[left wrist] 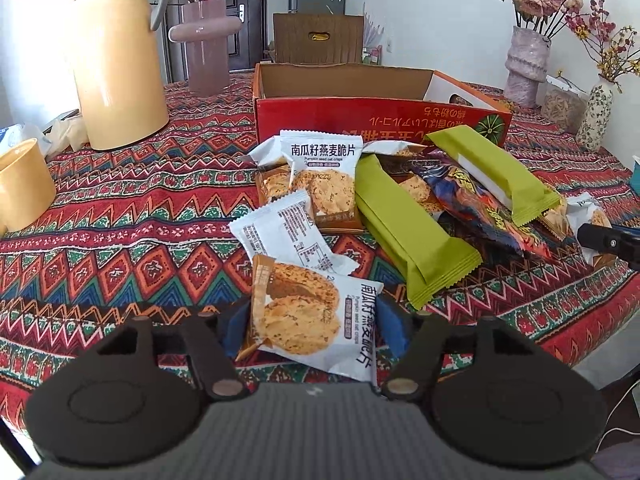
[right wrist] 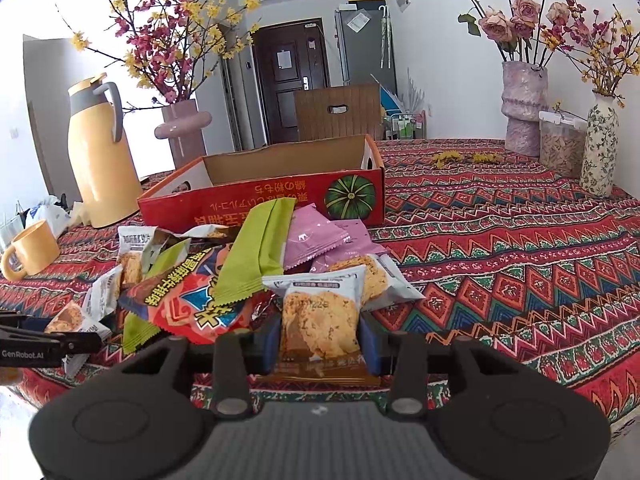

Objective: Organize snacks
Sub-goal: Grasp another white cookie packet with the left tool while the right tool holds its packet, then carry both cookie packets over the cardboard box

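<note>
A pile of snack packets lies on the patterned tablecloth in front of an open red cardboard box [left wrist: 376, 114] [right wrist: 264, 200]. My left gripper [left wrist: 314, 320] is shut on an oat-crisp cookie packet [left wrist: 308, 312], held near the table's front edge. My right gripper [right wrist: 320, 338] is shut on another oat-crisp cookie packet [right wrist: 318, 320], at the near side of the pile. Green wafer bars [left wrist: 412, 232] [right wrist: 256, 256], pink packets [right wrist: 316, 236], an orange-blue snack bag [right wrist: 188, 300] and more cookie packets [left wrist: 324, 184] lie in the pile.
A yellow thermos jug [left wrist: 116, 64] [right wrist: 98, 156] and yellow mug [left wrist: 22, 184] [right wrist: 30, 250] stand at the left. Flower vases [left wrist: 524, 66] [right wrist: 524, 108], a patterned vase [right wrist: 598, 152] and a clear container [right wrist: 560, 146] stand at the right rear. A pink vase [left wrist: 206, 46] stands behind the box.
</note>
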`<move>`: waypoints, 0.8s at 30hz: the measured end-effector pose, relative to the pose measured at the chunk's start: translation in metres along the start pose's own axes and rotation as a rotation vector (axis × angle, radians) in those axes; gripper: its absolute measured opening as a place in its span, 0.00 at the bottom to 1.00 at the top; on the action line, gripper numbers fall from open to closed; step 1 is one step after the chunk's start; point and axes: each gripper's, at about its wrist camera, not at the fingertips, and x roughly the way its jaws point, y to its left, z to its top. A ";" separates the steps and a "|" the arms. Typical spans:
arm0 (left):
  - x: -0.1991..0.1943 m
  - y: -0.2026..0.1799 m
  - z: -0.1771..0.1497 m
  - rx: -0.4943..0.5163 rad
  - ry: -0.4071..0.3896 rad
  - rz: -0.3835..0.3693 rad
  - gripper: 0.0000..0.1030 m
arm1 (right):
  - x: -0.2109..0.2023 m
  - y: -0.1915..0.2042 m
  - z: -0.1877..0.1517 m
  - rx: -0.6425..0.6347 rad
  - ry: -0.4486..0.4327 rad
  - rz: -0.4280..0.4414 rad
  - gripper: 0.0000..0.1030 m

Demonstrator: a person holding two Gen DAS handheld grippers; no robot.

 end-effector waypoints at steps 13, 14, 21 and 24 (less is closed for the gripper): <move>-0.015 -0.001 0.016 -0.030 -0.063 0.001 0.64 | -0.004 -0.012 0.009 0.013 -0.045 -0.029 0.39; -0.015 0.000 0.017 -0.034 -0.068 0.000 0.64 | -0.004 -0.014 0.010 0.014 -0.050 -0.032 0.39; -0.013 0.000 0.032 -0.042 -0.095 -0.001 0.64 | 0.001 -0.017 0.020 0.014 -0.076 -0.043 0.39; -0.011 -0.001 0.040 -0.044 -0.105 -0.001 0.64 | 0.006 -0.019 0.025 0.014 -0.083 -0.046 0.39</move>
